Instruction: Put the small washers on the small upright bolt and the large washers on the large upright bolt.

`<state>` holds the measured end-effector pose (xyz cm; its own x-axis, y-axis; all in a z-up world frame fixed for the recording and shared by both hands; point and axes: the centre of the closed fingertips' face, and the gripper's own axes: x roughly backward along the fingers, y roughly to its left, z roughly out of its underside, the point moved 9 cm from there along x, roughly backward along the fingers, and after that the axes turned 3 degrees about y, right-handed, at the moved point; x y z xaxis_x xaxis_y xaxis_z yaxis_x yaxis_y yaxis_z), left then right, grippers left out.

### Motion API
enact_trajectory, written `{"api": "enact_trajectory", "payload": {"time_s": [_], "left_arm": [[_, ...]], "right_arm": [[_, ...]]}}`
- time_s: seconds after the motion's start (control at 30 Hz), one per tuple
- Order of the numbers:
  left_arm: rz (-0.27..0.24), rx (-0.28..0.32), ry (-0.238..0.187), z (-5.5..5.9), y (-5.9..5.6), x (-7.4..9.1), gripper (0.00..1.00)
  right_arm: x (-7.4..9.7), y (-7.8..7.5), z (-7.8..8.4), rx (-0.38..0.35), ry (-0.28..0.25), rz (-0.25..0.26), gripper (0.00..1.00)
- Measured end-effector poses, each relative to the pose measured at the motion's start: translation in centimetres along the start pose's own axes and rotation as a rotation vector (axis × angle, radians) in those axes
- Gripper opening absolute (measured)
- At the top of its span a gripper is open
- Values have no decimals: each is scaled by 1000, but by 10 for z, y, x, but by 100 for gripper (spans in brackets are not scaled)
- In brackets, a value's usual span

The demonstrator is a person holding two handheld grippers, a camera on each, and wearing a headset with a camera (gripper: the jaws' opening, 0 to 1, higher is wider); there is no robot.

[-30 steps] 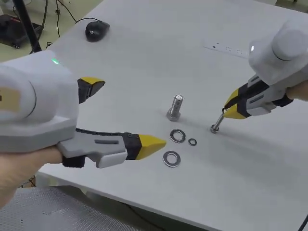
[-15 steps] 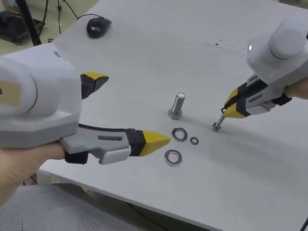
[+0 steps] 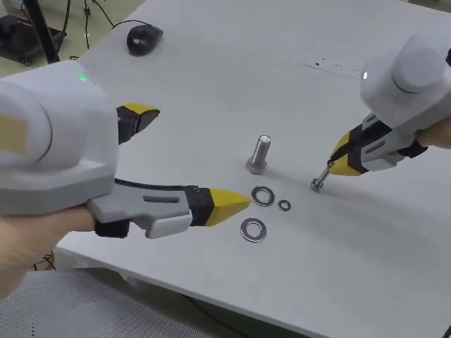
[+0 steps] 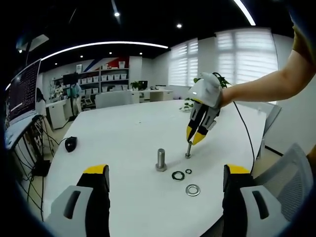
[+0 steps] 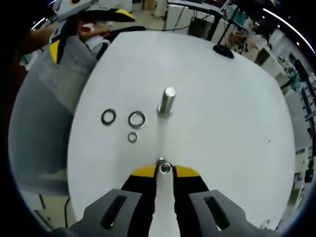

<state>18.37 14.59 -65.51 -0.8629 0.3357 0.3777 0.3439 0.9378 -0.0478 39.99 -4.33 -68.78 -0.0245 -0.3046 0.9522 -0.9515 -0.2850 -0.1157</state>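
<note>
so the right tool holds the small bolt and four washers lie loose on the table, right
Not four: three lie loose, two large washers and one small washer, per the right gripper view. The right tool does hold the small bolt.

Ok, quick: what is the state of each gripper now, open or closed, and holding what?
Left gripper: open, holding nothing.
Right gripper: closed on the top of the small bolt.

You work under bright, even light: a ceiling strip light [image 4: 98,44] and blinded windows [image 4: 237,54] feed it. The tabletop [image 3: 232,77] washes out near white in the right gripper view. The large bolt [image 3: 259,155] casts a faint, soft shadow. Both gripper views bend at the edges.
</note>
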Motion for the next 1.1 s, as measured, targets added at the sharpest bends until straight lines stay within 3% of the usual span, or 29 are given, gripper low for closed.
{"api": "enact_trajectory", "payload": {"time_s": [0.2, 0.67, 0.9, 1.1], "left_arm": [[-1, 3, -1, -1, 0, 0, 96], [-4, -2, 5, -2, -1, 1, 95], [-5, -9, 9, -5, -2, 2, 95], [-5, -18, 14, -5, 0, 5, 95]], "right_arm": [[-8, 0, -2, 21, 10, -7, 13], [-40, 0, 15, -1, 0, -18, 13], [-39, 5, 14, -12, -12, -12, 15], [-23, 10, 15, -41, -41, 9, 15]]}}
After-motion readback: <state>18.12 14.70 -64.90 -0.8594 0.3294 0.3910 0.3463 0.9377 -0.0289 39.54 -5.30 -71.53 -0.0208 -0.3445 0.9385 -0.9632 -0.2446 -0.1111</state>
